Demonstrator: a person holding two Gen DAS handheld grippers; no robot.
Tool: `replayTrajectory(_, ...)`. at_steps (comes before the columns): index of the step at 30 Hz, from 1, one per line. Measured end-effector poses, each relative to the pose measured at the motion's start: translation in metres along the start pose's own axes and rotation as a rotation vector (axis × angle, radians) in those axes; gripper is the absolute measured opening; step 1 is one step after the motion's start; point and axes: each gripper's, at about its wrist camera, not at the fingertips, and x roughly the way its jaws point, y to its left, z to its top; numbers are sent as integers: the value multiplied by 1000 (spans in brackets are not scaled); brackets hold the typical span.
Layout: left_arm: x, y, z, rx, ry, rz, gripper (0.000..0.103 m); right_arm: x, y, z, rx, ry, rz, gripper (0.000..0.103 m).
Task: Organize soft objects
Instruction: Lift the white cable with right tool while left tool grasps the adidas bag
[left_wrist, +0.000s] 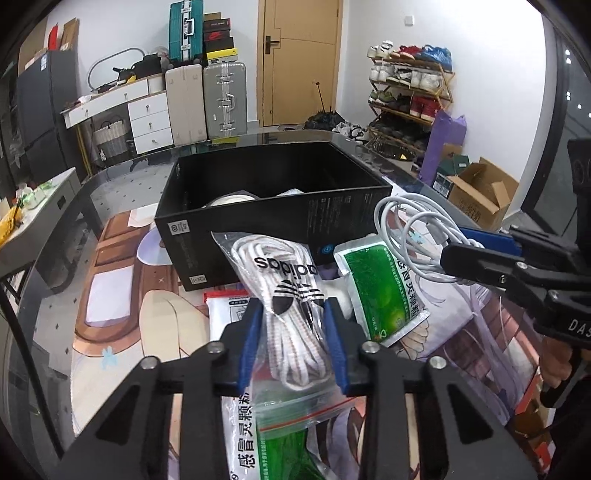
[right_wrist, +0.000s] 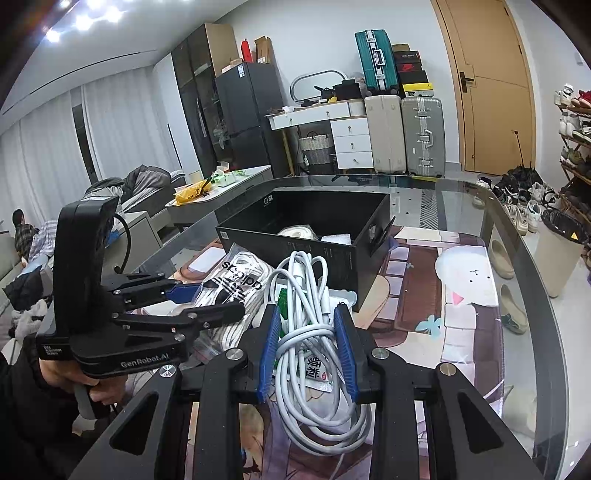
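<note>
The left tongs are clamped on a clear bag of white laces, with the blue pads pressing the bag from both sides. The right tongs are clamped on a bundle of white cable. Both things are in the tongs near the front of the glass surface, not in the box yet.

The black box sits at 12 o'clock from both tongs, a little way off. It already has something white inside it, maybe two soft things, so part of the job looks done. The laces and the cable look like the next things to go in.

More is left. A green and white packet lies on the surface at 2 o'clock from the left tongs. A red and white packet peeks out at 9 o'clock, and one more packet lies under the laces bag.

The left wrist view shows the packets well, and the right tongs coming in from 3 o'clock. The right wrist view shows deeper into the box. It also shows a hand around the left tool's handle at 9 o'clock, which the other view does not.
</note>
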Motion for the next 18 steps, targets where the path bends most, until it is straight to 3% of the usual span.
replayTrajectory(5, -7, 2, 0, -13, -17, -6, 25, -2, -3, 1, 10, -15, 1, 30)
replayTrajectory(18, -20, 16, 1, -41, -46, -5, 23, -8, -5, 1, 19, -36, 7, 30)
